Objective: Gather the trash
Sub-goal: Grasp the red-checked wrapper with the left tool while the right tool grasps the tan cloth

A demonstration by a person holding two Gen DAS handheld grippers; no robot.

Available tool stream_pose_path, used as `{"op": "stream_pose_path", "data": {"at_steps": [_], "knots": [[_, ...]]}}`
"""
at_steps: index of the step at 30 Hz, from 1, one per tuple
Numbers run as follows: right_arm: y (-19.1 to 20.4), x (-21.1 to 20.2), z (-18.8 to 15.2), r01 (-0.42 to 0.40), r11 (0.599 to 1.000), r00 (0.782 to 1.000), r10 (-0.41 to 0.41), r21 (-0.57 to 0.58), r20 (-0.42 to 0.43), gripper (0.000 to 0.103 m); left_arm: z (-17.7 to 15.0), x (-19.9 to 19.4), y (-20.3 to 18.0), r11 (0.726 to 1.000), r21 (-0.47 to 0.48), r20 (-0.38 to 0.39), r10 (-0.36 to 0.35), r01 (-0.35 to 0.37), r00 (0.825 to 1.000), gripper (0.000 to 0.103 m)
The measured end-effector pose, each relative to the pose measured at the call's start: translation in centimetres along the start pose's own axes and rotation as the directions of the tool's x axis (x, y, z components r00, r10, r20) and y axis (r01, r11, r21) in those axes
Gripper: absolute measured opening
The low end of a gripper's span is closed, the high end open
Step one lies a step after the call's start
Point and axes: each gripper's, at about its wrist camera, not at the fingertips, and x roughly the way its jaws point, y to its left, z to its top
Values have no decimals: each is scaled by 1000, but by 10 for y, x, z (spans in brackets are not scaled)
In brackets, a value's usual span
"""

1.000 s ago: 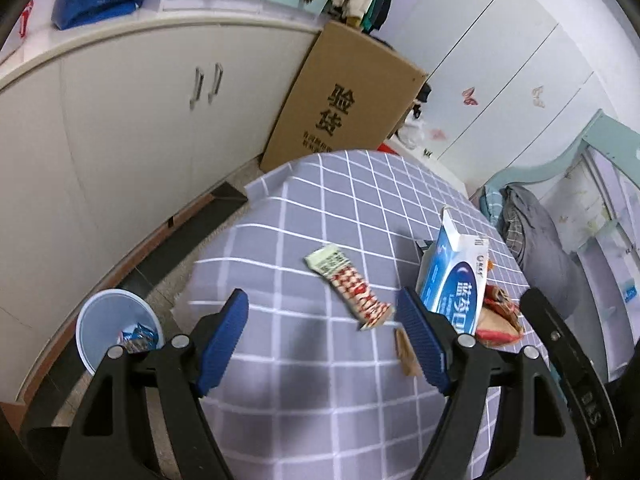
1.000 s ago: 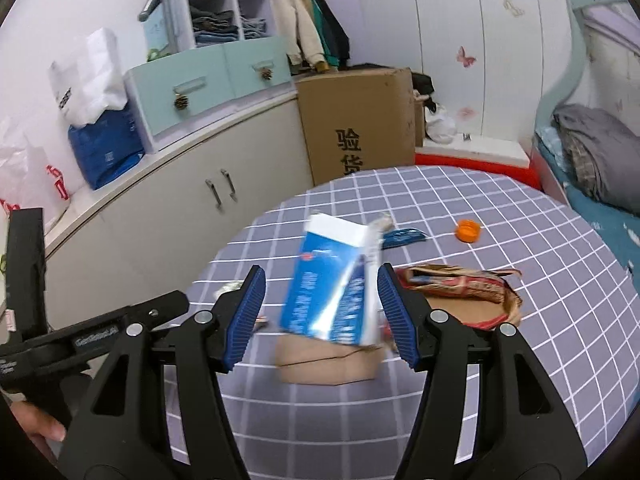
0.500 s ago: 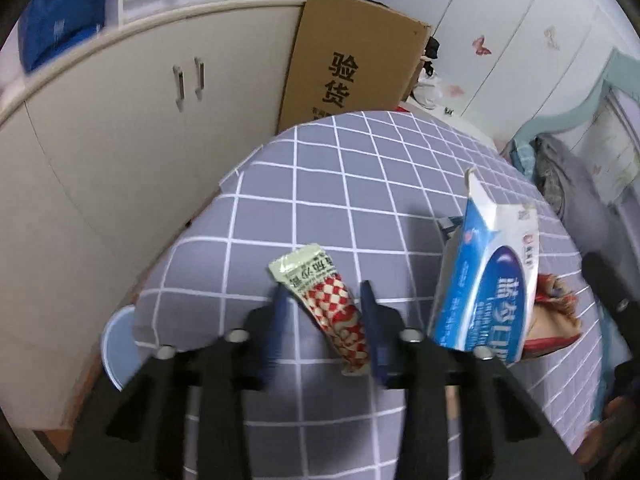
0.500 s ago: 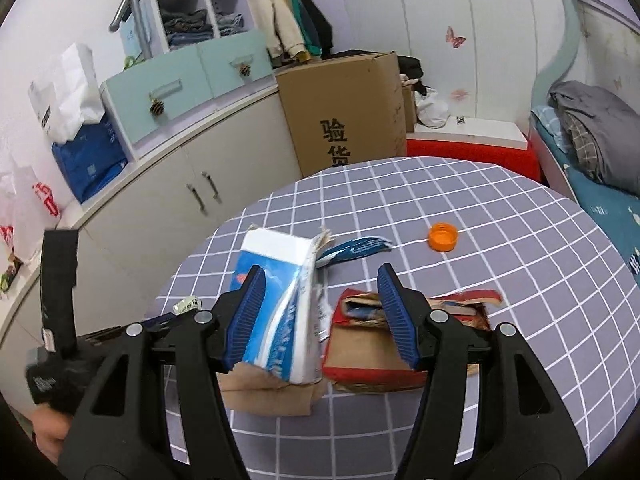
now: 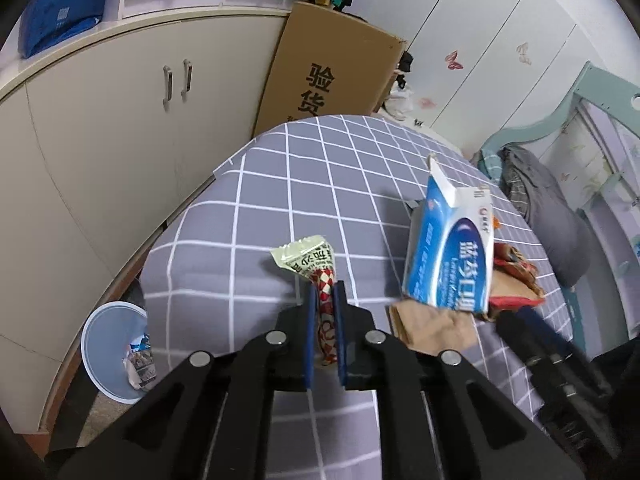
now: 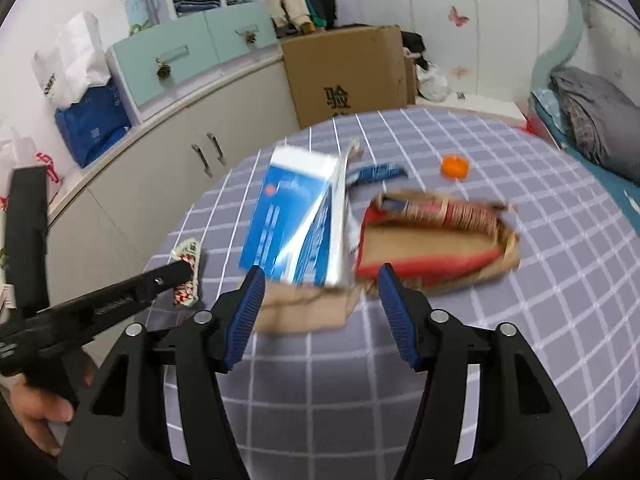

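Checked grey cloth covers the round surface (image 5: pixel 256 208), with a pale blue bin (image 5: pixel 114 346) on the floor below its left edge. Left gripper (image 5: pixel 323 300) pinches the snack wrapper (image 5: pixel 316 268) along its long axis, the green end jutting forward beyond the tips. That bin lies down and to the left of this gripper, so it is the nearer one to drop from. Right gripper (image 6: pixel 320 276) stands spread, with the blue carton (image 6: pixel 298 216) tilted just ahead of its tips.
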Motion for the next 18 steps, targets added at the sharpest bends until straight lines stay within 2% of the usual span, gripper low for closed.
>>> {"op": "stream_pose_path", "data": {"at_steps": [4,8,10,11,12,13,14,15,16,18], "knots": [[10,12,-9,-7,999,999,9,52,-34,71,-4,-17,1,1000,6,17,-28,28,999,8],[17,34,-8,62,997,995,-58,50,-82,71,-7,-29,2,998,25,26,-53,52,998,8],[18,42,-7,66,997,992,-61,46,-115,68,-9,-32,2,998,30,25,-59,58,998,8],[20,43,-6,82,996,990,-78,29,-117,52,-10,-33,3,997,31,22,-67,66,998,8],[23,44,-7,121,993,985,-122,-14,-125,46,-11,-33,4,997,33,17,-75,74,997,8],[25,44,-8,141,989,981,-145,-42,-127,35,-12,-34,5,996,35,11,-86,85,996,8],[25,43,-8,138,989,981,-144,-55,-128,26,-13,-35,4,995,38,9,-93,92,996,8],[24,42,-9,131,989,982,-138,-60,-129,22,-15,-36,4,994,45,7,-104,104,995,8],[21,39,-10,121,991,983,-127,-55,-130,12,-16,-37,3,992,50,7,-112,112,994,8],[15,32,-13,102,994,987,-107,-42,-120,10,-19,-38,2,989,59,3,-137,136,991,8]]}}
